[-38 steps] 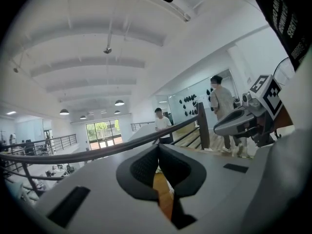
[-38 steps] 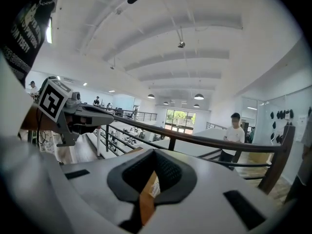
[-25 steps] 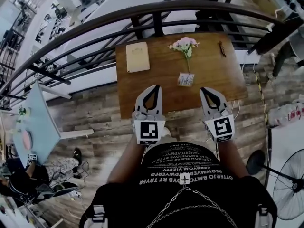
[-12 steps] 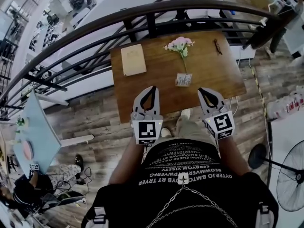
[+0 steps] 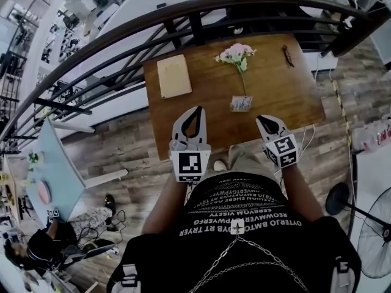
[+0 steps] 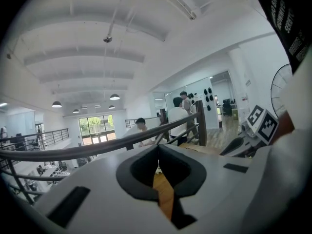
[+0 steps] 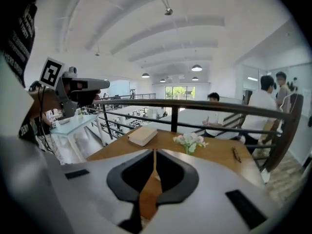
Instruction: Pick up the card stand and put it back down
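A small white card stand (image 5: 241,104) sits near the middle of the brown wooden table (image 5: 287,96), at the foot of a stem of pink flowers (image 5: 236,53). The flowers (image 7: 189,140) also show in the right gripper view, ahead and slightly right. My left gripper (image 5: 196,110) hovers over the table's front edge, left of the stand, shut and empty. My right gripper (image 5: 261,119) hangs at the front edge, just right of the stand, also shut with nothing in it. Both sets of jaws meet at the tips in their own views, the left gripper (image 6: 158,152) and the right gripper (image 7: 154,153).
A cream book (image 5: 174,75) lies at the table's back left and a small dark object (image 5: 288,55) at the back right. A dark metal railing (image 5: 183,17) curves behind the table. A fan (image 5: 374,237) stands at the right; a pale blue table (image 5: 52,163) at the left. People stand beyond the railing.
The head view has shifted a little. Both grippers stay shut near the table's front edge; the right one has drawn slightly back toward the body.
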